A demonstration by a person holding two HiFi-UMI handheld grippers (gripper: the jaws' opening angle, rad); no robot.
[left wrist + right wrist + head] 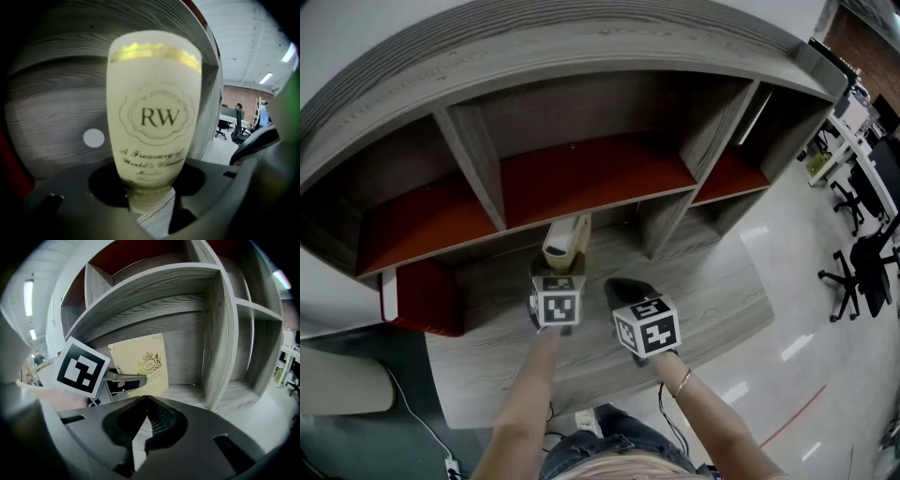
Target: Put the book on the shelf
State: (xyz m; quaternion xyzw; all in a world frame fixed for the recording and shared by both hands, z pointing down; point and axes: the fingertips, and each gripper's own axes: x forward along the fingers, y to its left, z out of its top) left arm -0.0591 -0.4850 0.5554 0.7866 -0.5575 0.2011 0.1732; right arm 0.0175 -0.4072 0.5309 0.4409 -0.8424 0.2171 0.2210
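A cream book (566, 241) with a gold "RW" crest on its spine (153, 112) stands upright over the lower board of the grey wooden shelf (712, 291). My left gripper (560, 268) is shut on the book's lower end, jaws on either side of the spine (149, 199). In the right gripper view the book's front cover (143, 361) shows in the lower middle compartment, with the left gripper (123, 380) clamped on its near edge. My right gripper (624, 289) hovers just right of the left one, shut, with nothing between its fingertips (146, 398).
The upper compartments have red boards (581, 178). A red object with a white edge (417, 298) stands at the left end of the lower board. An upright divider (661, 225) rises right of the book. Office chairs (862, 267) stand on the glossy floor to the right.
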